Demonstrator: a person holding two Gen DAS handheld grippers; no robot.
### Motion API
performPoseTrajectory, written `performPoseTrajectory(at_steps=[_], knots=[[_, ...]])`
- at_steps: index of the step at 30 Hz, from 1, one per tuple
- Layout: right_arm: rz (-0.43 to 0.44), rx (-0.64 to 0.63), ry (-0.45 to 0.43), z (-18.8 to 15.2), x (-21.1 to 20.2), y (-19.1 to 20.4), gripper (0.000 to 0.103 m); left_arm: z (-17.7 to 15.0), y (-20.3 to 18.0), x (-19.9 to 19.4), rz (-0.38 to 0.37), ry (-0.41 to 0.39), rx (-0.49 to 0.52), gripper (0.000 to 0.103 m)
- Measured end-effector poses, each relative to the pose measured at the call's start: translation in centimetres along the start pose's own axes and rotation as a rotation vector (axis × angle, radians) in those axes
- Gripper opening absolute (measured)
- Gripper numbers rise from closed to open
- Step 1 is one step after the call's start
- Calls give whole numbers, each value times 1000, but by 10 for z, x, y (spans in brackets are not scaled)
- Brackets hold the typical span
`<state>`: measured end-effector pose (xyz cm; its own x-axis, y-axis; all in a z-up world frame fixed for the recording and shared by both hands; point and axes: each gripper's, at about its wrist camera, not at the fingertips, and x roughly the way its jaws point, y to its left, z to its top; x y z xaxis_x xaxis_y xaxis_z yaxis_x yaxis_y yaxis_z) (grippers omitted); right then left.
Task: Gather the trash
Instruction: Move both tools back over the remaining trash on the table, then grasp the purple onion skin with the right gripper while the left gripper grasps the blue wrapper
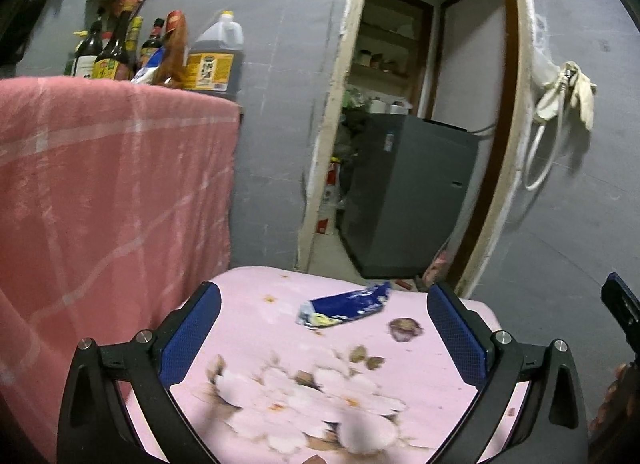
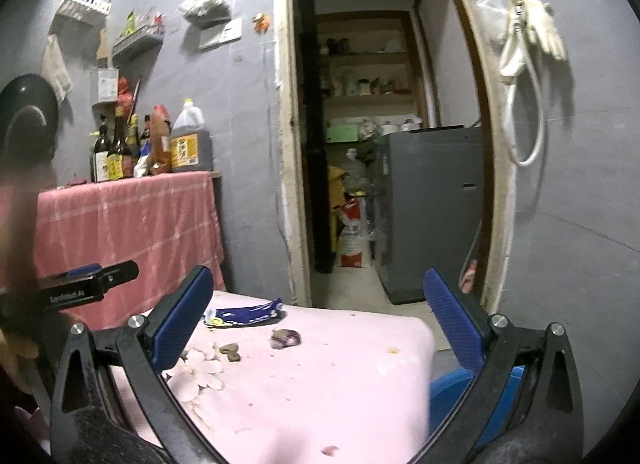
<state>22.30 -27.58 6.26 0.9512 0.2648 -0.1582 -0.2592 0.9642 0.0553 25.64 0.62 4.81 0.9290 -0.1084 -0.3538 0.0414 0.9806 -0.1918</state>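
Observation:
A crumpled blue wrapper (image 1: 346, 304) lies on the pink flowered tablecloth (image 1: 280, 344), near its far edge. A purple-brown scrap (image 1: 405, 329) sits just right of it. My left gripper (image 1: 324, 294) hovers open over the cloth, its blue pads either side of the wrapper and short of it. In the right wrist view the wrapper (image 2: 244, 314) and scrap (image 2: 285, 338) lie ahead and to the left of my open right gripper (image 2: 318, 278), which holds nothing. The left gripper (image 2: 120, 270) shows at that view's left edge.
A counter draped in pink checked cloth (image 1: 100, 184) stands to the left, with bottles (image 1: 212, 60) on top. Behind the table an open doorway holds a grey appliance (image 1: 408, 192). A blue bin (image 2: 460, 388) sits low beside the table's right edge. A white cable (image 2: 524, 104) hangs on the wall.

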Motion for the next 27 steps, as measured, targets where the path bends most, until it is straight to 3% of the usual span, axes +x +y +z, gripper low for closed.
performPoseTrajectory(at_steps=[7, 15, 18, 23, 27], knots=[[47, -41, 79, -11, 47, 20, 103, -1, 27, 26, 23, 52, -31, 101], [62, -69, 256, -31, 102, 25, 102, -8, 39, 79, 24, 214, -38, 100], [59, -69, 327, -37, 122, 23, 95, -11, 40, 96, 11, 260, -46, 98], [70, -88, 431, -47, 145, 23, 81, -15, 37, 118, -27, 326, -30, 68], [81, -109, 510, -55, 163, 25, 72, -18, 33, 133, -53, 380, -31, 51]])
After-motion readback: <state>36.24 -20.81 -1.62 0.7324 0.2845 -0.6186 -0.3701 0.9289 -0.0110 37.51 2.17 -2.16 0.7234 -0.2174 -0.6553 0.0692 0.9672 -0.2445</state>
